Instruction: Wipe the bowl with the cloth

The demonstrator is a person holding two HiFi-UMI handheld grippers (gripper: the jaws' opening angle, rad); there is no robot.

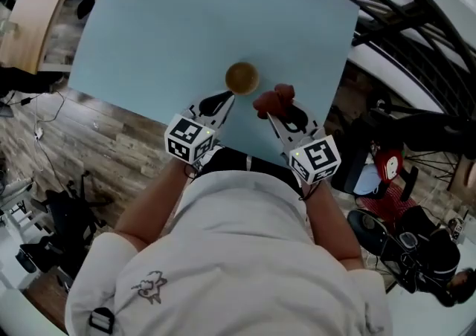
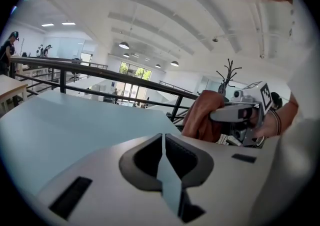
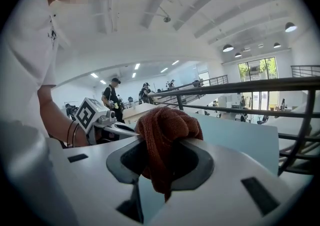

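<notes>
- The person wore a white short-sleeved shirt [image 1: 245, 238] with a small dark stitched emblem [image 1: 149, 286] on it and a black clip [image 1: 101, 320] near its edge.
- Thin dark wrist bands [image 2: 274, 122] ringed both wrists.
- The left gripper [image 1: 221, 99] and the right gripper [image 1: 285, 113] had smooth pale grey shells, with dark grey pads lining the jaw hollows.
- Each bore a white marker cube [image 1: 189, 139] printed with black squares; the right one showed a small green light.
</notes>
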